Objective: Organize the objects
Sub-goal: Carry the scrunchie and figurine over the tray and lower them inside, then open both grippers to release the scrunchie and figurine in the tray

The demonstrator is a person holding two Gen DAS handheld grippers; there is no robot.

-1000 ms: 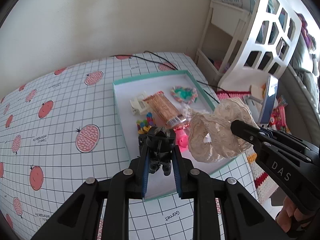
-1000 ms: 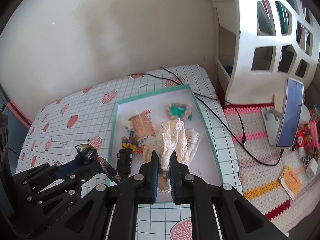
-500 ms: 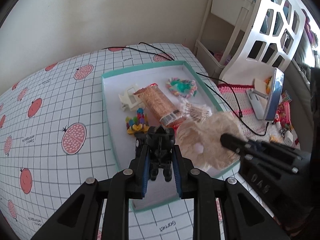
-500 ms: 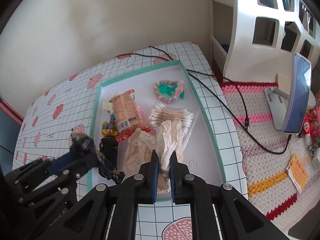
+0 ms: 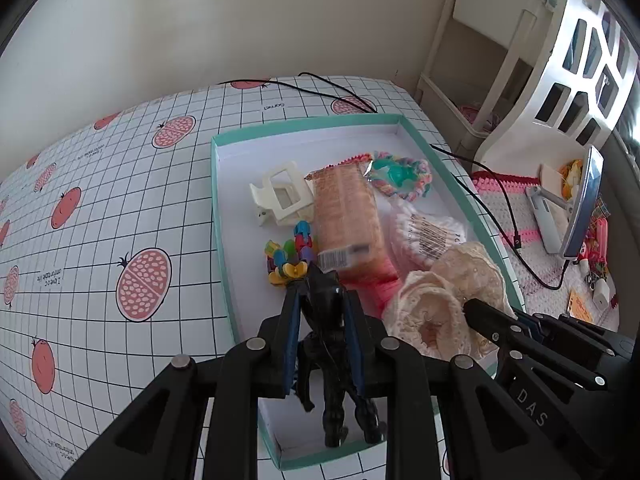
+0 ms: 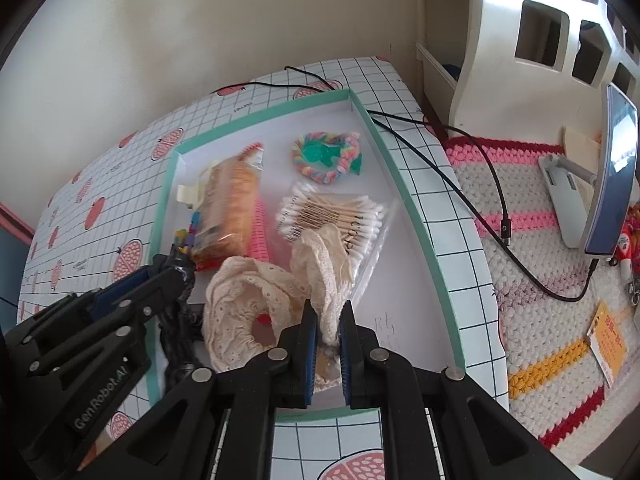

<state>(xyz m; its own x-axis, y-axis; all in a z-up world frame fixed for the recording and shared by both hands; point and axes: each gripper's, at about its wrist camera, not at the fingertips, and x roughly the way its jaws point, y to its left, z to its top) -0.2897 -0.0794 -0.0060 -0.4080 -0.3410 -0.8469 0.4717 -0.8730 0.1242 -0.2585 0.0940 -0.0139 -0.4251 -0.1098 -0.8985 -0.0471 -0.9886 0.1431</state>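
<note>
Two grippers hang low over the teal-rimmed tray (image 5: 224, 216), each with something pinched. The left gripper (image 5: 325, 344) has its jaws closed down onto a black toy figure (image 5: 332, 332), whose legs dangle close above the tray's near corner. The right gripper (image 6: 328, 344) is clamped on a fold of cream lace fabric (image 6: 256, 300), most of which already slumps on the tray floor beside the bag of cotton swabs (image 6: 328, 216).

Looks like the put-down step for both, judging by how close everything sits to the tray. To do it well, the figure wants lowering until its feet touch the white floor before the jaws part, so it doesn't tumble onto the coloured beads (image 5: 286, 258) just beyond it. The lace is soft and will cling to the rubber pads, so a clean, wide release and a straight lift away should keep it from dragging back out. Careful too: the two grippers are near each other, and the lace lies just beside the figure, so letting go one at a time seems safer.

Now the writing. The right gripper's body reads "DAS" in the left view, and the left gripper's body reads "GenRobot.AI" in the right view. The tablecloth (image 5: 120, 200) has "Garnet" printed upside down near its far edge. A barcode shows on the snack packet (image 5: 344, 216) and another on the swab bag; neither's text is legible.
</note>
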